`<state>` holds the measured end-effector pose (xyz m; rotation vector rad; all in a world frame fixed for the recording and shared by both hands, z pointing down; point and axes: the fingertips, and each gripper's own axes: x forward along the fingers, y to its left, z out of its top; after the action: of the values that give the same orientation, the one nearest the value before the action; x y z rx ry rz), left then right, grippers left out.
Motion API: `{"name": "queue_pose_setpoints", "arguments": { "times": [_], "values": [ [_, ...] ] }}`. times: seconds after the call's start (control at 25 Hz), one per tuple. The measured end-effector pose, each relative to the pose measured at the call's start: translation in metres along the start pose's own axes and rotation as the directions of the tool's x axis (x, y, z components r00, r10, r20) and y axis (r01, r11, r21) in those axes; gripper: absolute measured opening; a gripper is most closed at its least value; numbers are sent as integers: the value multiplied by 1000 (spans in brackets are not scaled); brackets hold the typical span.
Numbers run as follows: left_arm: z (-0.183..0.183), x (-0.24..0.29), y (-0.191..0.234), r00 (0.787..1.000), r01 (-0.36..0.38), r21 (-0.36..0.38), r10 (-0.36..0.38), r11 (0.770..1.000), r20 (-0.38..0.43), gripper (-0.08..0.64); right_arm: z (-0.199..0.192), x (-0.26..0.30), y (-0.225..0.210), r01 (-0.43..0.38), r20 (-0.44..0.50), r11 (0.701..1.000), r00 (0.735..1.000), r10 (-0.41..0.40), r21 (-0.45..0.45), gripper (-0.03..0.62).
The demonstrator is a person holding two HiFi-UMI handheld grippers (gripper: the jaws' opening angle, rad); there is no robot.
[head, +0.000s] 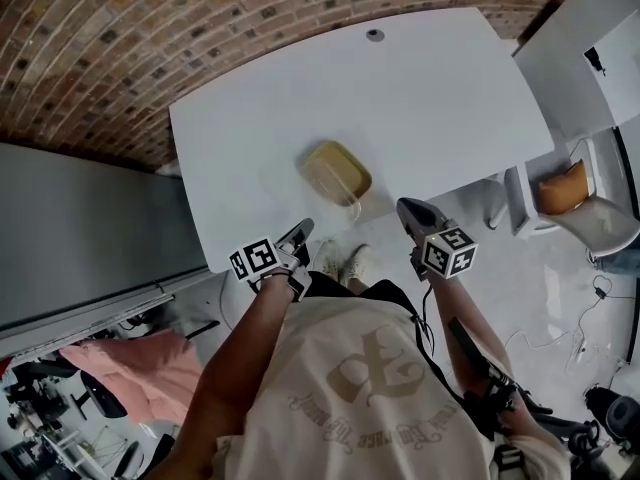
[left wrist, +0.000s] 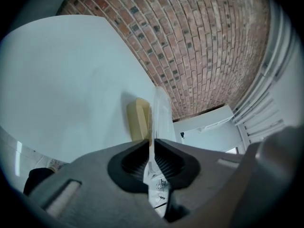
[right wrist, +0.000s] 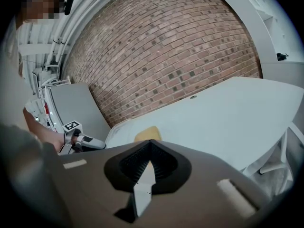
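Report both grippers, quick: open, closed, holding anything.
Left gripper: jaws closed to a thin slit, holding nothing.
Right gripper: jaws closed, holding nothing.

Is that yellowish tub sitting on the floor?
No, the yellowish tub rests on the white table, near its front edge.

Grippers: two counted, left gripper and right gripper. Marker cubes: two counted, one carried on each gripper. White table: one seen. Yellow container: one counted on table. Round grommet: one noted in tabletop. Shoes: two seen. Orange cushion: one. Pink cloth: one.
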<state>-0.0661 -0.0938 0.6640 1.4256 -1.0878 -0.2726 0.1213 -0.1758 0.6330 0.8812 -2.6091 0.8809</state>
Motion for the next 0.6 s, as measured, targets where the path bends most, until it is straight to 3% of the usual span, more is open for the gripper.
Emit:
{"name": "queue_pose_setpoints", "arguments": {
  "times": [0.6],
  "values": [
    [3, -59, 12, 998, 60, -3, -60, 998, 34, 37, -8, -15, 60, 30, 39, 999, 999, -28, -36, 8]
  ]
}}
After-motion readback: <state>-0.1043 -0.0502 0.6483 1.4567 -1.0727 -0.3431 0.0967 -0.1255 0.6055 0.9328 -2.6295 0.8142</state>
